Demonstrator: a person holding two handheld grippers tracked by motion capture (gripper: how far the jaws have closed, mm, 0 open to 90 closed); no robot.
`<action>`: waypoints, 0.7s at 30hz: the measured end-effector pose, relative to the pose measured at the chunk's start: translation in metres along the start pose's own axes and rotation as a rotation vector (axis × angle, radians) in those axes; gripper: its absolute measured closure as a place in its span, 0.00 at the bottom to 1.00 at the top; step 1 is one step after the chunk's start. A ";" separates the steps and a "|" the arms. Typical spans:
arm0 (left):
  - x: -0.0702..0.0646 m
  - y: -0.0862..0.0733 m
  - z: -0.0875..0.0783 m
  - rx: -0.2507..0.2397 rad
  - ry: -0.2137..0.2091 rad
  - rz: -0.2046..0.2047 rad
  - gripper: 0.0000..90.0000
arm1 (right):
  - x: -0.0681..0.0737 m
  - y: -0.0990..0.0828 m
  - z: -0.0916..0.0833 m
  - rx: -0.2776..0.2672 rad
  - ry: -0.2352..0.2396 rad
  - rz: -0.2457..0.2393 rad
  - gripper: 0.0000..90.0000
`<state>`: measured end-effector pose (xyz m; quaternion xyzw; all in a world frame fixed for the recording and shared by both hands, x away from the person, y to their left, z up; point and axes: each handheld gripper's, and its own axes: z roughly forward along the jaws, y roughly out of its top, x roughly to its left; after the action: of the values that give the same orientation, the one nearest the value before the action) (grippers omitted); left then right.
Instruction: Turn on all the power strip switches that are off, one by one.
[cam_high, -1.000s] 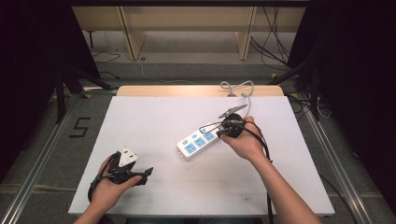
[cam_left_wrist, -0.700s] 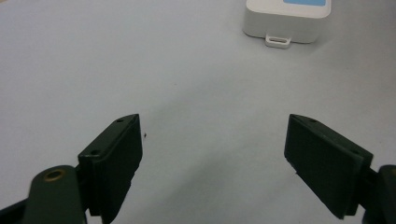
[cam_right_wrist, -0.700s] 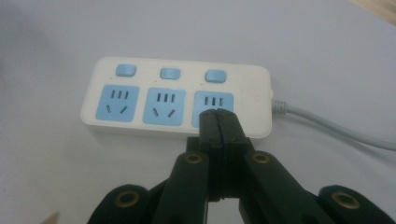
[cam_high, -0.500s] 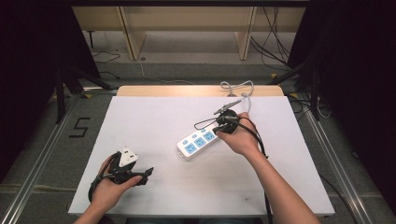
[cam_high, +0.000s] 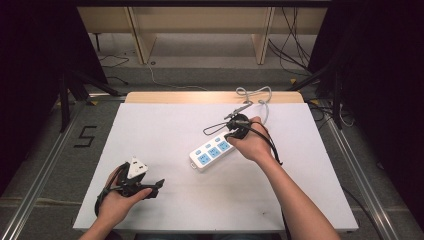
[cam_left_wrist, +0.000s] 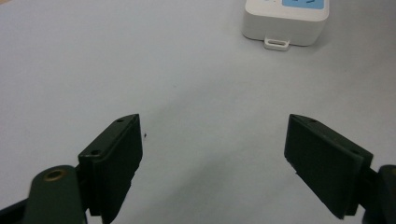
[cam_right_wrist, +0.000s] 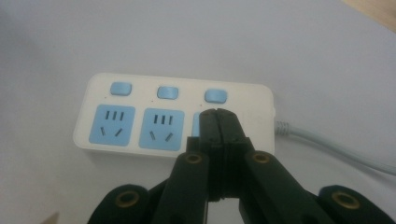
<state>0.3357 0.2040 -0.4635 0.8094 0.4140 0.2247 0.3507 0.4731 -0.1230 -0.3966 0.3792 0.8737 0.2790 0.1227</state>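
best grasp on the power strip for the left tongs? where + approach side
Probably across the short width of the power strip at its free end, near the hanging tab, coming from above. The body lies flat and long on the table; the far end carries the cord, and the right tongs are there.

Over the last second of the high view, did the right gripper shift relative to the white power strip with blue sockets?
Yes, slightly. The right gripper has drifted toward the table's far edge and a little left, staying over the cable end of the white power strip, which hasn't moved.
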 end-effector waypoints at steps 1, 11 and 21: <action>0.000 0.000 0.000 0.002 0.000 0.002 0.21 | 0.000 0.001 0.001 -0.001 0.001 -0.006 1.00; 0.000 0.000 0.000 0.001 0.000 -0.001 0.21 | -0.001 0.009 0.010 0.018 0.002 0.001 1.00; 0.001 0.000 0.000 0.001 0.000 0.003 0.21 | 0.000 0.016 0.018 0.036 0.002 -0.011 1.00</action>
<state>0.3359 0.2047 -0.4632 0.8102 0.4131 0.2249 0.3498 0.4903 -0.1066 -0.4016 0.3765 0.8807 0.2629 0.1166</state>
